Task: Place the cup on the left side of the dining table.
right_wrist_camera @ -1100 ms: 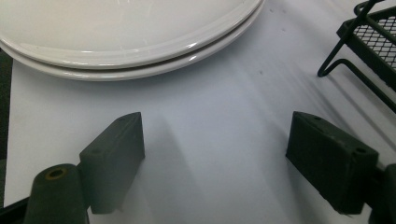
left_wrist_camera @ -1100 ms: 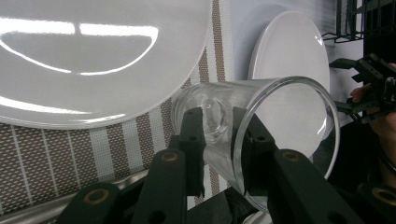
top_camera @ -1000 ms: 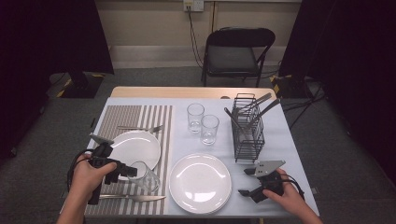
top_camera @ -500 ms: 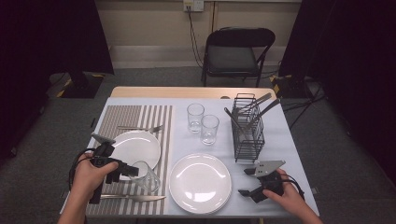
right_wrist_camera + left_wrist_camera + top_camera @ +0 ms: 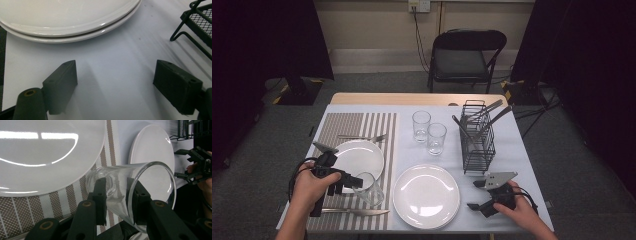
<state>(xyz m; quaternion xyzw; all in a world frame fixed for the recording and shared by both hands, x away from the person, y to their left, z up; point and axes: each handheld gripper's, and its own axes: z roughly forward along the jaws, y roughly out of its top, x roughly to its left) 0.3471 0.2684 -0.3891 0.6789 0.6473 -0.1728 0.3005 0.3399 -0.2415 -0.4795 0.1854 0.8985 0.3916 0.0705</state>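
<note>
A clear drinking glass point(image 5: 370, 190) stands slightly tilted on the striped placemat point(image 5: 362, 125), just right of a small white plate point(image 5: 360, 158). My left gripper point(image 5: 357, 183) reaches it from the left. In the left gripper view the glass point(image 5: 150, 180) lies between the two pads point(image 5: 100, 200), which rest against its sides. The jaws have just been opening a little, with the glass still between them. My right gripper point(image 5: 473, 195) rests open on the bare white table right of the large white plate point(image 5: 426, 196). Nothing is between its pads point(image 5: 62, 85), and the plate's rim point(image 5: 75, 30) lies just ahead.
Two more glasses point(image 5: 421, 125) point(image 5: 436, 138) stand mid-table. A black wire rack point(image 5: 477, 145) with utensils stands at the right. A fork point(image 5: 362, 137) lies above the small plate and a knife point(image 5: 354, 212) lies near the front edge. A chair point(image 5: 464, 60) stands beyond the table.
</note>
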